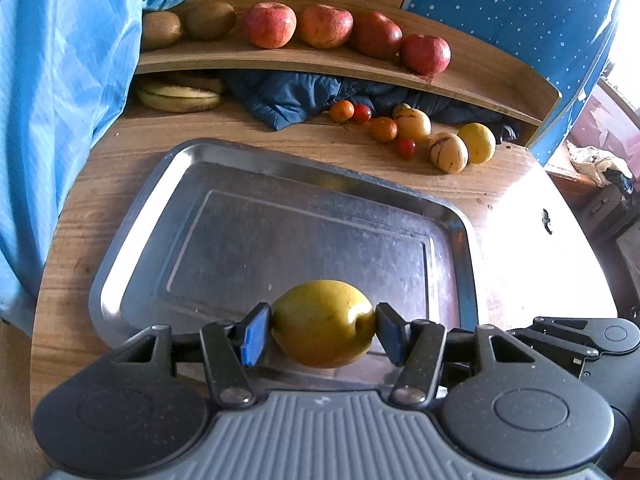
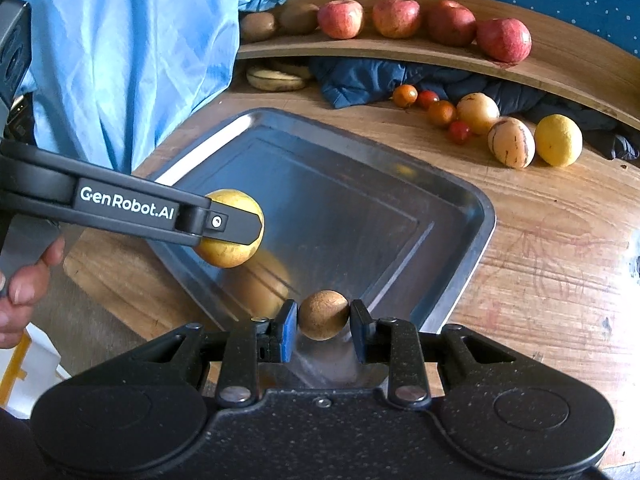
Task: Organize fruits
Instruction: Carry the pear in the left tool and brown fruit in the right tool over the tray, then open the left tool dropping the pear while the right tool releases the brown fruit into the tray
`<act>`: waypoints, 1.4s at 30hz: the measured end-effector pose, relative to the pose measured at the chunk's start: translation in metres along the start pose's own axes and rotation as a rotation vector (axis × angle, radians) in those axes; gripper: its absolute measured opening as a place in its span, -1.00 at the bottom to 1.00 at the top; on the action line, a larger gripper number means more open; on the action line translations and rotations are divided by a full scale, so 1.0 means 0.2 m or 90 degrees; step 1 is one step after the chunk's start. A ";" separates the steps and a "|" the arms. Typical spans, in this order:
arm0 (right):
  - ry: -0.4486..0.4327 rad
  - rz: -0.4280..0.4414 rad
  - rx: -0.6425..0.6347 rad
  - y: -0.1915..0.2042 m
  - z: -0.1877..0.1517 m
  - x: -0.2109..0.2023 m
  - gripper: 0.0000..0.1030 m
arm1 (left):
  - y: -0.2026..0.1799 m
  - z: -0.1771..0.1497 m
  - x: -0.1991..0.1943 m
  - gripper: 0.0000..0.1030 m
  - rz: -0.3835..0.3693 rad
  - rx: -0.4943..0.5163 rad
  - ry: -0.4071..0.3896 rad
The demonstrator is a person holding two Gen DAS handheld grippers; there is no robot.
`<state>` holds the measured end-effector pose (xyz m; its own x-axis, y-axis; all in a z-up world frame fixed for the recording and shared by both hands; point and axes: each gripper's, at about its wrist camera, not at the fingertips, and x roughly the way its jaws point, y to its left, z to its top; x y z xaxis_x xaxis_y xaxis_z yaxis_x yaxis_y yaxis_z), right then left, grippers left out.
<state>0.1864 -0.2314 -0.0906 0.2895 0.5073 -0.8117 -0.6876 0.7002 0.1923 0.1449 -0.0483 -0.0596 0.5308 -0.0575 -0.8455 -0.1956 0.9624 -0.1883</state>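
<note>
A round wooden table [image 2: 540, 240] holds a rectangular silver metal tray [image 1: 132, 240]. Above the tray's near edge, the left gripper [image 1: 322, 330] pinches a smooth yellow oval fruit [image 1: 320, 320] by both ends. The right gripper [image 2: 323, 322] clamps a small round brown fruit [image 2: 323, 314] over the tray's near corner. More small fruits lie beyond the tray, near a shelf.

Tray [image 1: 132, 240] scuffed dull metal; table [image 1: 400, 160] grained wood; apples [image 1: 269, 24] glossy; blue cloth [image 1: 296, 96] matt.
</note>
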 end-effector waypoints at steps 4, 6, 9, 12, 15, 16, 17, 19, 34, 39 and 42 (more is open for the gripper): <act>0.004 0.001 -0.001 0.00 -0.04 -0.01 -0.41 | -0.01 -0.03 -0.01 0.18 0.006 -0.004 0.003; 0.005 -0.001 0.001 0.00 -0.05 -0.01 -0.41 | -0.02 -0.05 -0.01 0.18 0.009 -0.003 0.003; 0.009 -0.005 0.004 -0.01 -0.07 -0.02 -0.41 | -0.03 -0.06 -0.01 0.18 0.014 0.001 0.004; 0.008 -0.006 0.008 -0.03 -0.09 -0.03 -0.38 | -0.03 -0.08 -0.02 0.18 0.018 0.004 0.002; 0.004 -0.006 0.008 -0.05 -0.11 -0.05 -0.37 | -0.04 -0.08 -0.02 0.18 0.023 0.002 -0.001; 0.004 -0.005 0.007 -0.05 -0.12 -0.05 -0.38 | -0.04 -0.08 -0.02 0.18 0.024 0.003 -0.002; 0.003 -0.004 0.006 -0.05 -0.12 -0.06 -0.38 | -0.05 -0.08 -0.02 0.18 0.023 0.005 -0.003; -0.002 0.000 0.002 -0.06 -0.14 -0.07 -0.34 | -0.06 -0.09 -0.03 0.18 0.019 0.008 -0.003; -0.012 0.011 -0.012 -0.08 -0.17 -0.20 0.74 | -0.11 -0.20 -0.20 0.98 0.043 0.056 0.014; 0.017 -0.028 0.008 -0.12 -0.18 -0.18 0.87 | -0.11 -0.21 -0.19 0.99 0.075 0.071 0.063; 0.029 -0.046 0.033 -0.15 -0.19 -0.18 0.90 | -0.11 -0.21 -0.19 0.99 0.091 0.082 0.081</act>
<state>0.1718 -0.2890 -0.0876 0.3055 0.4313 -0.8489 -0.6297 0.7602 0.1596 0.0956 -0.0789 -0.0442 0.3951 0.0561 -0.9169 -0.1495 0.9888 -0.0039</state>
